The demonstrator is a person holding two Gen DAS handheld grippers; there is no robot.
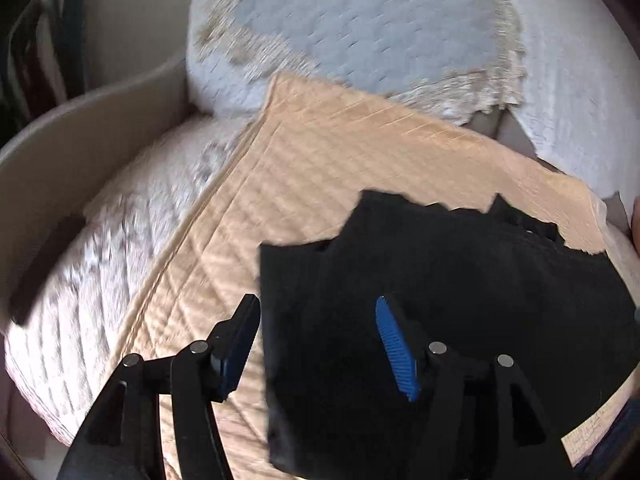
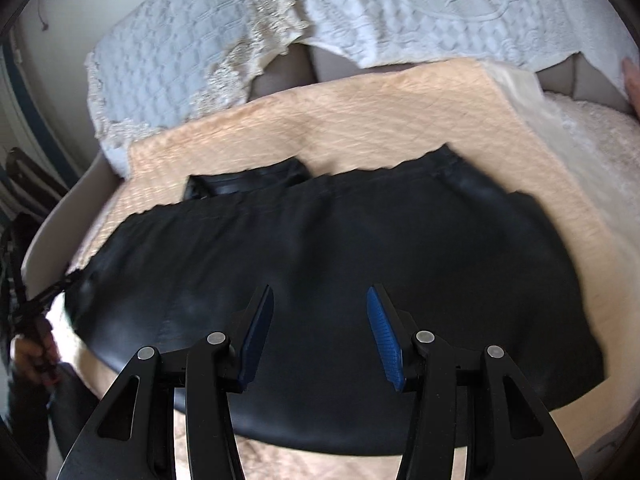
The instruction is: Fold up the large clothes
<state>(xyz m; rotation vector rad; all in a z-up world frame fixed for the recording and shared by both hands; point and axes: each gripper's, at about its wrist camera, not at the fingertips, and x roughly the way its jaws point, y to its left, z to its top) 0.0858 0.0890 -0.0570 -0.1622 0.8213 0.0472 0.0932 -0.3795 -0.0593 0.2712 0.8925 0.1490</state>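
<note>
A large black garment (image 2: 340, 280) lies spread flat on a peach quilted cover (image 2: 360, 120), with a folded part at its far edge. My right gripper (image 2: 320, 308) is open and empty, hovering above the garment's near middle. In the left wrist view the same garment (image 1: 460, 300) shows at lower right on the peach cover (image 1: 300, 180). My left gripper (image 1: 318, 320) is open over the garment's left edge, one finger over the cover and one over the black cloth. The left gripper also shows at the far left of the right wrist view (image 2: 48, 292).
White quilted cushions with lace trim (image 2: 200, 60) lean along the back. A fluffy white throw (image 1: 100, 260) lies left of the peach cover, beside a curved beige sofa arm (image 1: 60, 140). A hand (image 2: 632, 80) shows at the right edge.
</note>
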